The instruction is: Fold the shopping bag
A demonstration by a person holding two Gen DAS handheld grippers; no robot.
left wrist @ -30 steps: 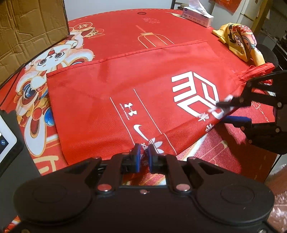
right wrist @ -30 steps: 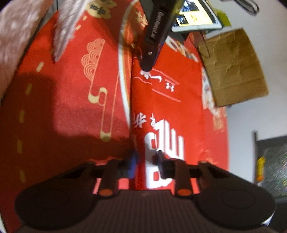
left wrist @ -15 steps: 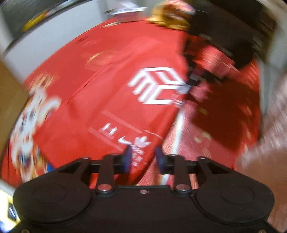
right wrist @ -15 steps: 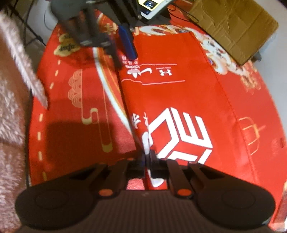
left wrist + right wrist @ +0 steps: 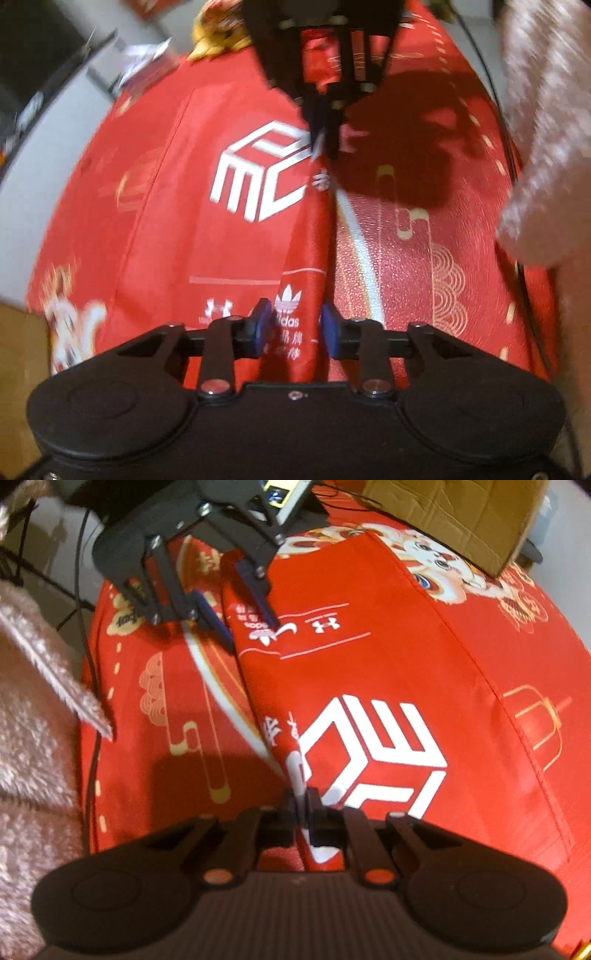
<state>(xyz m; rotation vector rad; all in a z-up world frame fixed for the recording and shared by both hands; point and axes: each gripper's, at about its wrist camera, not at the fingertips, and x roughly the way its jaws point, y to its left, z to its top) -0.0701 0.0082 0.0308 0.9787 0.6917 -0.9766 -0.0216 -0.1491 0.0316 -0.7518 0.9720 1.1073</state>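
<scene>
A red shopping bag [image 5: 221,240] with a white cube logo and small brand marks lies flat on the red printed tablecloth [image 5: 424,258]. My left gripper [image 5: 295,328] straddles the bag's long edge by the brand marks. Its blue pads [image 5: 264,328] stand apart with fabric between them, and the jaws are closing. From the right wrist view, the left gripper [image 5: 240,609] sits at the far end of that same edge. My right gripper [image 5: 303,801] is shut on the bag [image 5: 369,683] beside the cube logo, pinching the edge up into a ridge. It shows as the right gripper [image 5: 325,144] in the left wrist view.
A fluffy pink sleeve [image 5: 546,129] hangs beside the table, also visible as the sleeve [image 5: 33,701]. A cardboard box [image 5: 461,513] and a lit tablet [image 5: 284,491] stand past the bag's far end. A yellow cloth [image 5: 218,33] lies beyond the right gripper. A black cable [image 5: 88,664] runs along the table edge.
The left gripper rolled over, opened from shut and now straddles the bag's edge. The right gripper shut on the edge by the logo and lifted it a little.
</scene>
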